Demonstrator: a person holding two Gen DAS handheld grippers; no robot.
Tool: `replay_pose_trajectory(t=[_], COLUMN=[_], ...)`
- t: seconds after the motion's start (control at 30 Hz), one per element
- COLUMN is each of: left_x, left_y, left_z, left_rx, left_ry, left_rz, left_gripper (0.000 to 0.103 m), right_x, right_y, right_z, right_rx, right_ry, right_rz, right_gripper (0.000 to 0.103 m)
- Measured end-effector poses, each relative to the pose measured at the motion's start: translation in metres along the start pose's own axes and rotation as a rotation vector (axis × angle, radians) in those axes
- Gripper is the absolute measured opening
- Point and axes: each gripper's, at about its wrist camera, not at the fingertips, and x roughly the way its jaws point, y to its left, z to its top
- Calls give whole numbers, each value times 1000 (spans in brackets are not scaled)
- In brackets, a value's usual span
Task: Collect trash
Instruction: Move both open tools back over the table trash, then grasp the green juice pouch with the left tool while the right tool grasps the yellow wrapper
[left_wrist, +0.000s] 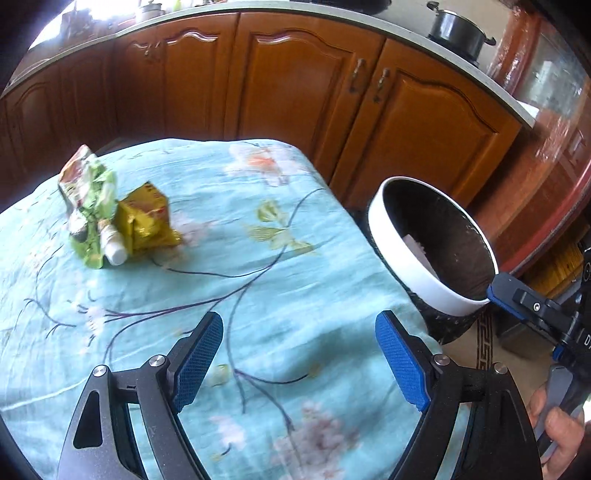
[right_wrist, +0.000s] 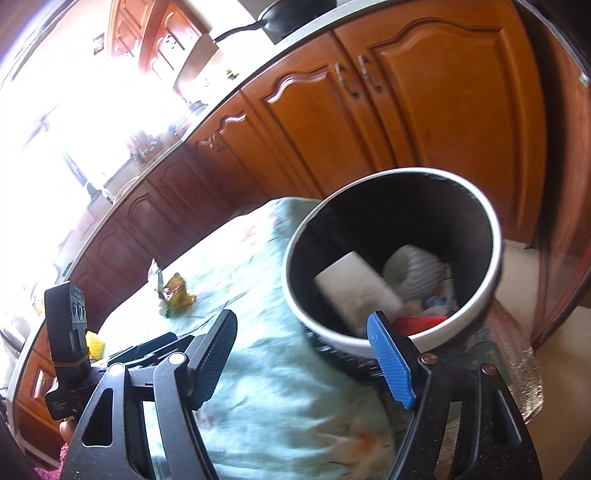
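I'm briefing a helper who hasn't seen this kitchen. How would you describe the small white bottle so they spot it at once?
Find the table with the turquoise floral cloth before the wooden cabinets. At its far left is a small heap of trash. The white bottle lies on its side between a crumpled green wrapper and a yellow packet, the only plain white, rigid item there.

A home kitchen: wooden cabinets (left_wrist: 306, 92) under a pale countertop (left_wrist: 369, 26), a pot (left_wrist: 458, 27) on it.
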Motion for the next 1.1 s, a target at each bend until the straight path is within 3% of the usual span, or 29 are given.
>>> replay_pose_trajectory(t=[0.43, 0.93, 1.1], left_x=[-35, -43, -40], left_y=[78, 128, 140], left_z=[-19, 10, 17], left_rx=[-179, -254, -263], left_ry=[-29, -85, -89], left_rz=[82, 120, 133], left_gripper=[85, 85, 85], right_x=[44, 111, 141], right_y=[61, 106, 130], right_z=[-20, -8, 7], right_rx=[-84, -143, -156], right_ry=[85, 180, 213], right_rz=[71, 137, 202], right_gripper=[75, 74, 61])
